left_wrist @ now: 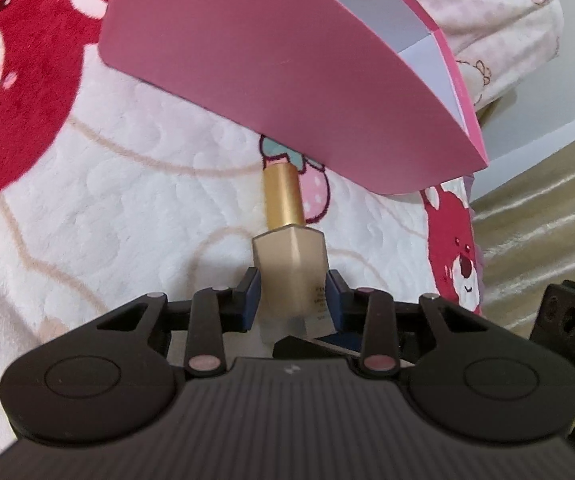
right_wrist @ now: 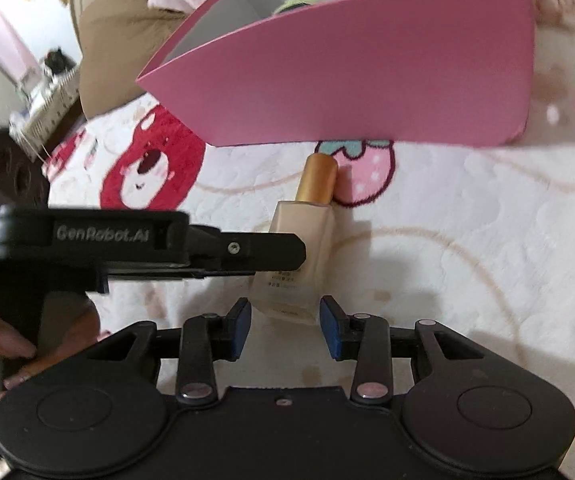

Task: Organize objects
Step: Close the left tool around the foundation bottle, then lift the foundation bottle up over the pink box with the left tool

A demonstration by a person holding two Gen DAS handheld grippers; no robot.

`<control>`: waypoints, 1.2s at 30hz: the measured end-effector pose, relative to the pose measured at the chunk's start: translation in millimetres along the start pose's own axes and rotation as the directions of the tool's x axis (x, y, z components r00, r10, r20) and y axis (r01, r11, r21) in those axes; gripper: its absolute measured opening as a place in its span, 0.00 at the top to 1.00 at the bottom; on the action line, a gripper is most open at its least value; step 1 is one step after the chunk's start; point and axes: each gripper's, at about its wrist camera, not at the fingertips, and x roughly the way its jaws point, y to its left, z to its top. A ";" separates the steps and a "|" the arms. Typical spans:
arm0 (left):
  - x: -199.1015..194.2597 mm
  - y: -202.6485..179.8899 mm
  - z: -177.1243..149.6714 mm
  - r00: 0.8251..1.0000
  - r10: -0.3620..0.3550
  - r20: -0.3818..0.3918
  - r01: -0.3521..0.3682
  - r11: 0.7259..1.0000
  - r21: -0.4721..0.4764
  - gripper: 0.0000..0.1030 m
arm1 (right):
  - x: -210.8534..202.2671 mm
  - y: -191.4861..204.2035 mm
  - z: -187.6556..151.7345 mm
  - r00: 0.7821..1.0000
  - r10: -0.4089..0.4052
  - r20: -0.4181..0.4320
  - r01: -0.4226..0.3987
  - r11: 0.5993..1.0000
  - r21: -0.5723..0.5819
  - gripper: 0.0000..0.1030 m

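A beige foundation bottle point(left_wrist: 293, 272) with a gold cap point(left_wrist: 283, 196) points toward a pink box point(left_wrist: 287, 60). My left gripper point(left_wrist: 293, 300) is shut on the bottle's body, with a blue pad against each side. In the right wrist view the same bottle point(right_wrist: 301, 232) lies just short of the open pink box point(right_wrist: 367, 80). The left gripper point(right_wrist: 283, 264) reaches in from the left across the bottle's middle. My right gripper point(right_wrist: 286, 326) sits at the bottle's bottom end. Its pads point(right_wrist: 241, 328) flank the base with small gaps, not pressing.
Everything rests on a white plush blanket point(right_wrist: 467, 260) printed with red bears and a pink strawberry point(right_wrist: 367, 176). Something green point(right_wrist: 299, 0) lies inside the box. A brown cushion point(right_wrist: 119, 52) is at the back left, and a person's hand point(right_wrist: 3, 344) holds the left gripper's handle.
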 end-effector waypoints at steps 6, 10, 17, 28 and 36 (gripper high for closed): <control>7.1 -7.0 -4.6 1.000 0.025 -0.007 -0.025 0.999 0.036 0.62 | 4.7 -28.2 0.6 0.991 0.132 -0.010 -0.128 0.977 0.172 0.59; 8.9 -13.6 -5.5 0.999 0.053 -0.005 -0.053 0.996 0.070 0.61 | 5.4 -18.6 -0.6 0.995 0.096 0.003 -0.096 0.987 0.127 0.58; 8.9 -23.4 -5.2 0.995 0.102 -0.010 -0.100 0.988 0.119 0.61 | 8.6 2.8 -6.7 0.999 -0.021 0.044 0.021 1.000 -0.007 0.57; 5.9 -21.9 1.7 0.993 0.098 -0.073 -0.091 0.992 0.090 0.61 | 8.8 14.2 -13.3 0.989 -0.112 0.097 0.117 0.992 -0.054 0.57; 4.8 -22.7 -6.8 0.995 0.092 -0.029 -0.088 0.990 0.107 0.62 | 10.1 16.6 -15.6 0.985 -0.138 0.100 0.146 0.986 -0.079 0.57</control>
